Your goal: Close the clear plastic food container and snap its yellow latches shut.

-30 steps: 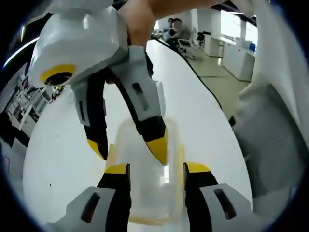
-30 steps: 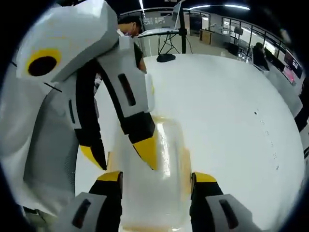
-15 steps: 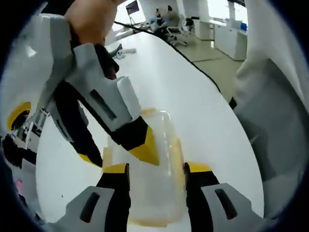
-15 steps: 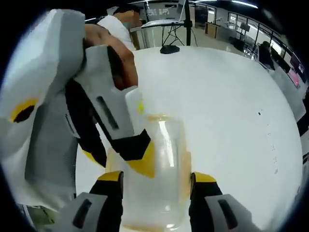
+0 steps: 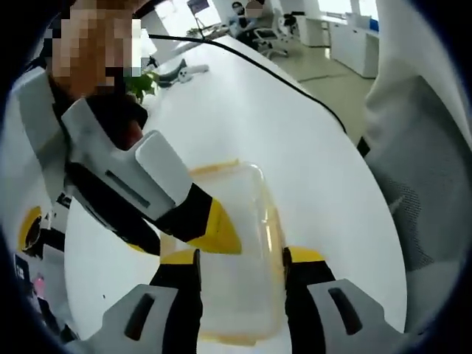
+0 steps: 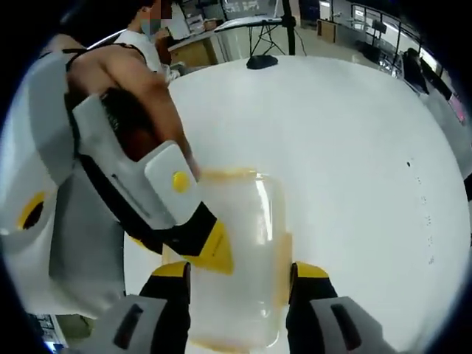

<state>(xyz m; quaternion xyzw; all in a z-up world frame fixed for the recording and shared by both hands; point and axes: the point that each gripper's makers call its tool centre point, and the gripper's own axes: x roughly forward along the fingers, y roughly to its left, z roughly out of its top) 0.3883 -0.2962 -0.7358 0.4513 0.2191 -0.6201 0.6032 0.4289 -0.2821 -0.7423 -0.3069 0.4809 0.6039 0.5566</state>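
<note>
The clear plastic food container (image 5: 228, 258) lies on the white surface (image 5: 295, 140), with its lid on top. In the left gripper view the left tool (image 5: 240, 258) stands with its two yellow-tipped jaws apart, one on each long side of the container, close to the walls (whether they press the walls, I cannot tell). A yellow latch (image 5: 274, 236) runs along the right edge of the container, just beside the right jaw. The right tool (image 5: 184, 236) enters this view from the upper left, tilted, and one yellow tip rests on the lid near its left edge; its second jaw is mostly hidden behind, so I cannot tell if it is open or closed.

In the right gripper view the container (image 6: 236, 273) is seen from the opposite end, between the spread jaws of the right tool (image 6: 240, 269). Here the left tool (image 6: 192, 243) comes in from the left, its yellow tip on the lid. The surface (image 6: 354, 147) is wide and white, and a dark stand (image 6: 259, 59) is on its far end.
</note>
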